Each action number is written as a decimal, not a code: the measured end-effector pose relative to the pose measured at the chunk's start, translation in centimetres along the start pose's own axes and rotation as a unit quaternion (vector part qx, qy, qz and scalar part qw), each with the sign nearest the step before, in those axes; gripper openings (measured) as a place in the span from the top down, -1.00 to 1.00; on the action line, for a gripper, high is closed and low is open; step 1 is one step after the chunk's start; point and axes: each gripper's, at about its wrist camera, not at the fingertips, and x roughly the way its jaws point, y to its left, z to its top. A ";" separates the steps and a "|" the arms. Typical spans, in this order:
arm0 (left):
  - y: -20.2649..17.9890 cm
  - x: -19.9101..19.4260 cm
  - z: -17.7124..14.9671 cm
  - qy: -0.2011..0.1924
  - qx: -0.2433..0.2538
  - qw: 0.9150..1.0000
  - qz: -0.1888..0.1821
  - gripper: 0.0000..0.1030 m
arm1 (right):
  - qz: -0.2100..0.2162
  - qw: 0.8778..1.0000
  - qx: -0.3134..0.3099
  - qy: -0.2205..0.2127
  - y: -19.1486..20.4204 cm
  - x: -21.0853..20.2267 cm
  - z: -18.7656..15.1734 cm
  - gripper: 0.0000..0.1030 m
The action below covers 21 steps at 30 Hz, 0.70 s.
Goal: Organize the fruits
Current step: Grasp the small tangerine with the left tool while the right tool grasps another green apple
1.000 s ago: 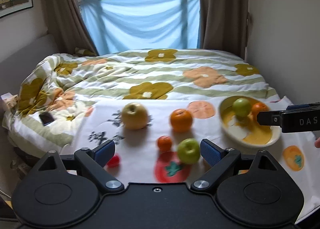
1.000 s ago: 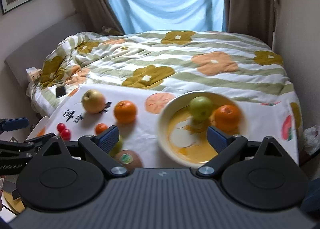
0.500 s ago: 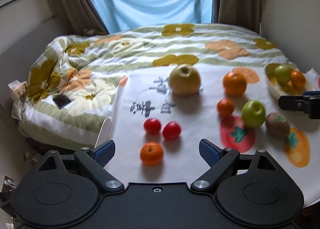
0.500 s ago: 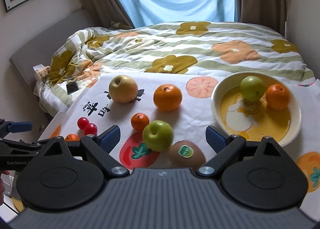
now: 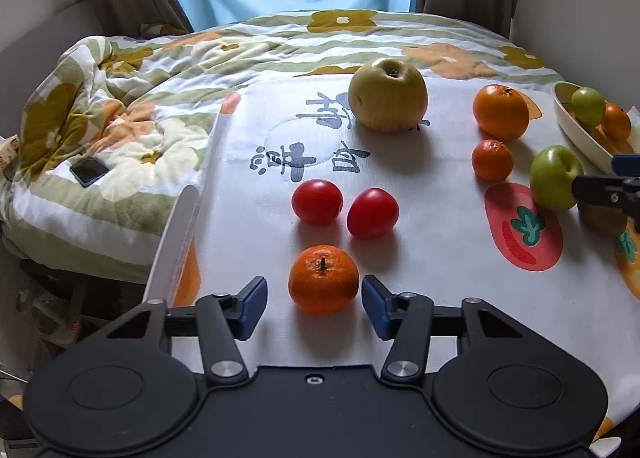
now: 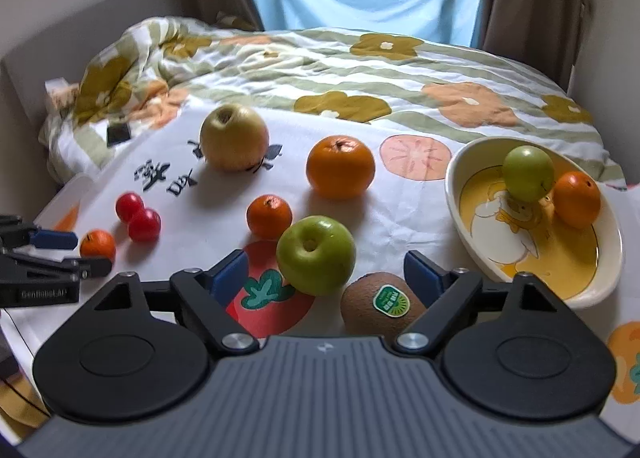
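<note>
Left wrist view: left claw [image 5: 314, 300] has closed in on the small mandarin [image 5: 323, 279] versus half a second ago; fruit now sits between the blue pads, jaws spread wide, gaps on both sides, no contact. Two red tomatoes [image 5: 345, 210] just beyond it, yellow pear [image 5: 387, 95] further back on the printed cloth [image 5: 432, 242].

Right wrist view: right claw [image 6: 326, 276] has dropped closer too; green apple [image 6: 316, 255] and kiwi [image 6: 382, 303] now lie between its wide-open fingers, kiwi nearest the body, neither gripped. Bowl [image 6: 600, 282] to the right holds a small green apple [image 6: 528, 173] and an orange [image 6: 577, 200], as before.
</note>
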 end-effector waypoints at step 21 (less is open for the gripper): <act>-0.3 0.2 -0.5 -0.006 -0.024 1.000 -0.002 0.19 | 0.002 0.996 -0.082 0.035 1.1 3.4 0.6 -0.43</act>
